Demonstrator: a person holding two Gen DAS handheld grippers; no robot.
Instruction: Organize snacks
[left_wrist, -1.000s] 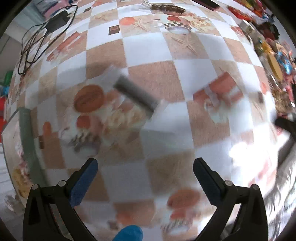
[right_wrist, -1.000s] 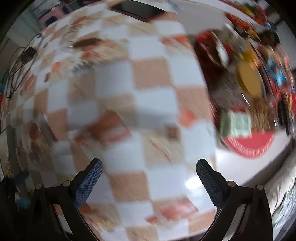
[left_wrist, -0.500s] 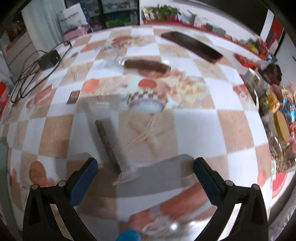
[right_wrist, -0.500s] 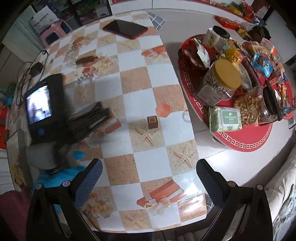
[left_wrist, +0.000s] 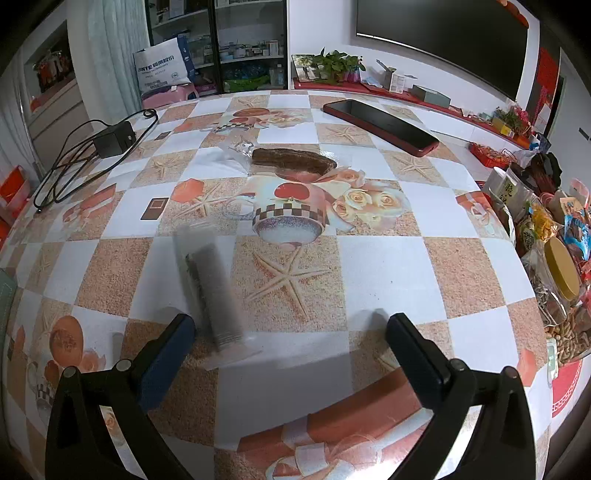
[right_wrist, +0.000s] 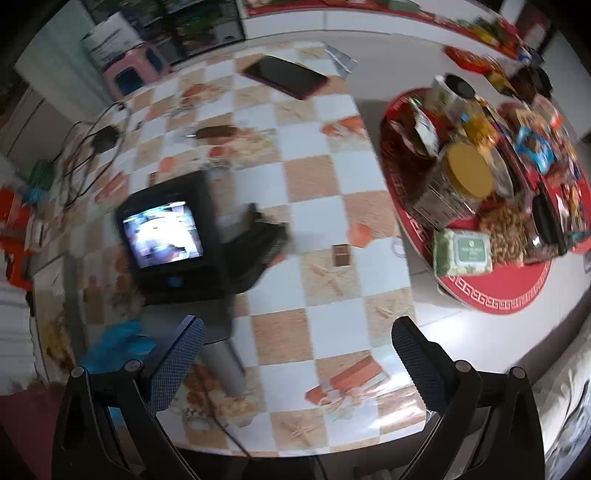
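Note:
A grey snack stick in a clear wrapper (left_wrist: 212, 291) lies on the patterned tablecloth, just ahead of my left gripper's left fingertip. My left gripper (left_wrist: 291, 339) is open and holds nothing. Farther back lies a brown snack bar in a clear wrapper (left_wrist: 291, 162), also seen as the brown snack bar (right_wrist: 216, 132) from the right wrist. My right gripper (right_wrist: 299, 339) hovers open and empty above the table's near edge. Below it, the left gripper's body with its lit screen (right_wrist: 166, 236) hides the grey stick. The round red snack tray (right_wrist: 498, 295) sits on the right.
A red phone (left_wrist: 380, 127) lies at the back, a black charger with cables (left_wrist: 112, 140) at the back left. The tray holds a yellow-lidded jar (right_wrist: 469, 173), a green wipes pack (right_wrist: 461, 253), nuts and several packets. A blue-gloved hand (right_wrist: 118, 343) is at lower left.
The left view tilted up from looking down to looking across the table; the grey stick now lies by the left fingertip. The right gripper drew back, bringing the left gripper into its view.

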